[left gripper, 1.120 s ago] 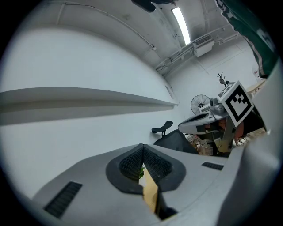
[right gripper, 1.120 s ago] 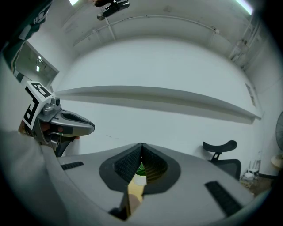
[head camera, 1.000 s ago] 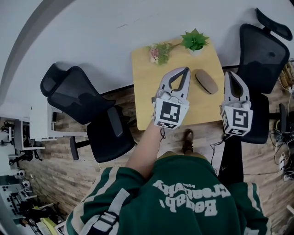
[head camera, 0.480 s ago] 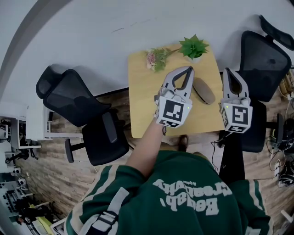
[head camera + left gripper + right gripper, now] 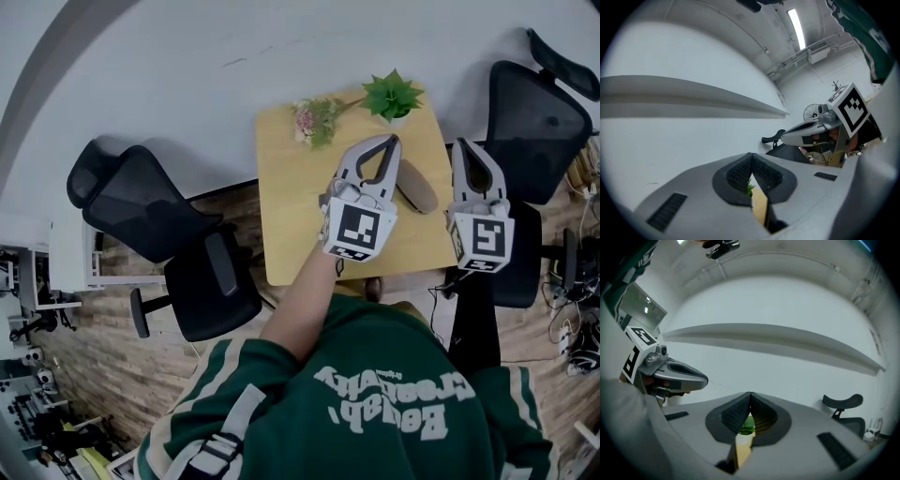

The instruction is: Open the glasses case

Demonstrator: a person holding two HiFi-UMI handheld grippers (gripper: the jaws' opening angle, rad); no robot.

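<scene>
- The person's left forearm [image 5: 300, 300] reaches forward out of a green sleeve [image 5: 234, 375] and holds the left gripper [image 5: 391, 141] level over the table [image 5: 291, 216]; the right gripper [image 5: 463, 143] is held level at the table's right edge
- The glasses case [image 5: 420, 190] is a smooth brown oval, lying closed on the pale wooden tabletop between the two grippers, just beside the left one
- Both grippers are clenched, their dark ribbed pads [image 5: 738, 173] pressed together, with nothing clamped in either

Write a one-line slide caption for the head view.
Grey left gripper and right gripper, both shut, either side of the closed brown oval glasses case on a light wooden table.
</scene>
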